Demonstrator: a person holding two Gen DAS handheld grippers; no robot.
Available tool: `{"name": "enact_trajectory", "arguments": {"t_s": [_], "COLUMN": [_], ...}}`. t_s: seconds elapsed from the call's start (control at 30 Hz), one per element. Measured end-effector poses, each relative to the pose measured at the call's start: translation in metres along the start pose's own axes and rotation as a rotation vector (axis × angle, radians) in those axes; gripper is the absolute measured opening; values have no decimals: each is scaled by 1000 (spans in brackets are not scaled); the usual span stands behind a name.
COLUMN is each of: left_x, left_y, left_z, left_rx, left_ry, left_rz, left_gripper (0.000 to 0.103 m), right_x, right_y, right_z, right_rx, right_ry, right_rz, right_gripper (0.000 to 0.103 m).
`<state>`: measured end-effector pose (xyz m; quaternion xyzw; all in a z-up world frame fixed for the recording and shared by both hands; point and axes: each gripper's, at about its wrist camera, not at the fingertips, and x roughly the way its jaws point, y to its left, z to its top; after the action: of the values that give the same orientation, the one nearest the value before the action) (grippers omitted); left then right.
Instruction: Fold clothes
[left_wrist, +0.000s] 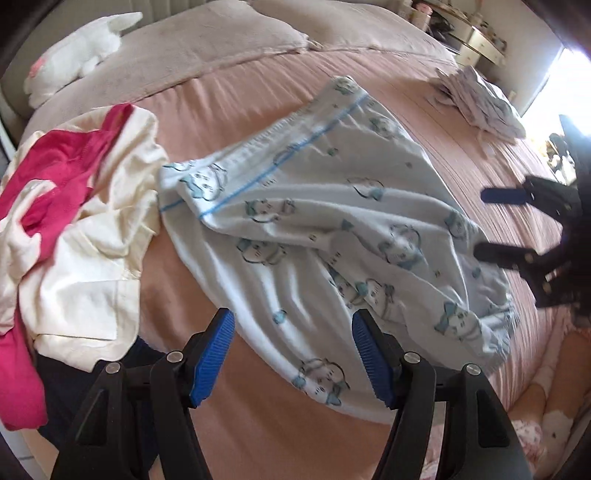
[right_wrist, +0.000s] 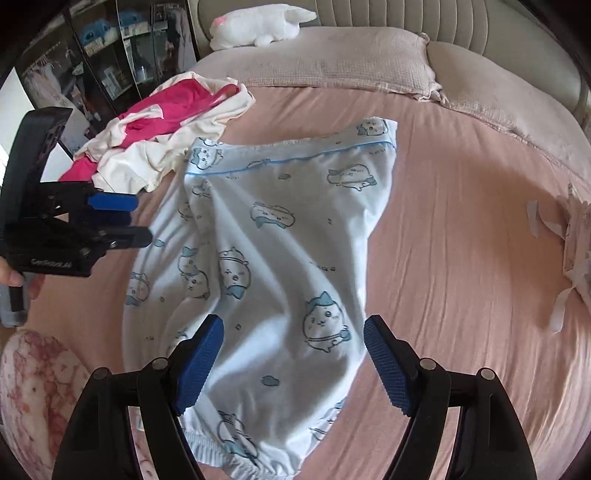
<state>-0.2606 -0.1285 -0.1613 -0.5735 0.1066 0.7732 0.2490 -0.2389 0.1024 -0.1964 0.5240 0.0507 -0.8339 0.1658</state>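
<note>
- Left wrist view: the left gripper (left_wrist: 293, 354) fills the bottom of the frame, jaws spread wide and holding nothing, over the near edge of the shorts (left_wrist: 314, 236).
- The shorts (pale blue, cartoon print) lie rumpled across the middle of the pink bed (left_wrist: 424, 110).
- A pile (left_wrist: 74, 206) of cream and magenta clothes sits at the left, touching the shorts' waistband corner.
- The right gripper (left_wrist: 487, 225) enters from the right edge, jaws parted, empty, at the shorts' right edge.
- Folded laundry (left_wrist: 480, 99) lies at upper right; a white plush (left_wrist: 74, 55) at upper left.
- Right wrist view: the right gripper (right_wrist: 293, 360) is at the bottom, jaws wide and empty, above the shorts (right_wrist: 280, 236), which spread from centre to bottom.
- The left gripper (right_wrist: 138, 218) is at mid left, jaws somewhat apart, beside the shorts' left edge.
- The pile (right_wrist: 166, 133) is at upper left, the plush (right_wrist: 258, 26) at top.
</note>
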Motion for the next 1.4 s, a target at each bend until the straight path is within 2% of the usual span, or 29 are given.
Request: {"name": "enact_trajectory", "arguments": {"t_s": [0.1,0.2,0.3,0.37,0.43,0.47,0.5,0.57,0.67,0.8,0.87,1.07,1.1,1.17,1.2,1.23,1.3,1.33,1.4], "left_x": [6,16,23,24,31,36,42,47,47,13,-2,-2,-2,-3,-2,3,17,25,38], "left_y": [-6,-16,-21,-33,-48,-54,-58,-65,-73,-75,-70,-34,-30,-36,-40,-47,-60,-66,-74], "left_z": [-4,1,12,19,21,20,19,17,16,16,10,-22,-26,-28,-29,-27,-21,-18,-15], "left_rx": [-47,-105,-190,-204,-216,-225,-236,-243,-239,-215,-214,-332,-354,-410,-432,-436,-425,-430,-464], "left_ry": [62,126,149,150,175,196,216,232,233,177,174,248,252,223,213,218,248,264,282], "left_rz": [-98,-134,-221,-220,-208,-208,-207,-210,-213,-164,-130,-68,-79,-208,-260,-271,-229,-220,-241], "left_gripper": [64,64,64,63,49,32,24,22,8,5,4,5,5,6,10,12,30,35,50], "right_x": [3,2,6,10,14,16,16,18,16,10,8,15,17,20,21,22,22,22,20], "right_y": [-16,-33,-41,-44,-48,-51,-54,-61,-67,-72,-74,-66,-63,-54,-52,-51,-52,-54,-56], "right_z": [-7,-13,-20,-24,-28,-29,-29,-30,-32,-30,-29,-27,-28,-30,-31,-31,-31,-31,-32], "right_rx": [-25,22,56,66,77,88,105,139,167,196,204,170,151,93,74,65,83,97,110], "right_ry": [-4,2,25,33,41,45,49,58,52,27,20,45,56,75,79,79,80,82,83], "right_rz": [-33,-17,0,0,-1,5,16,39,62,85,88,86,82,52,37,23,24,30,35], "right_gripper": [78,78,78,78,78,78,78,78,78,78,79,78,78,78,79,78,79,79,79]}}
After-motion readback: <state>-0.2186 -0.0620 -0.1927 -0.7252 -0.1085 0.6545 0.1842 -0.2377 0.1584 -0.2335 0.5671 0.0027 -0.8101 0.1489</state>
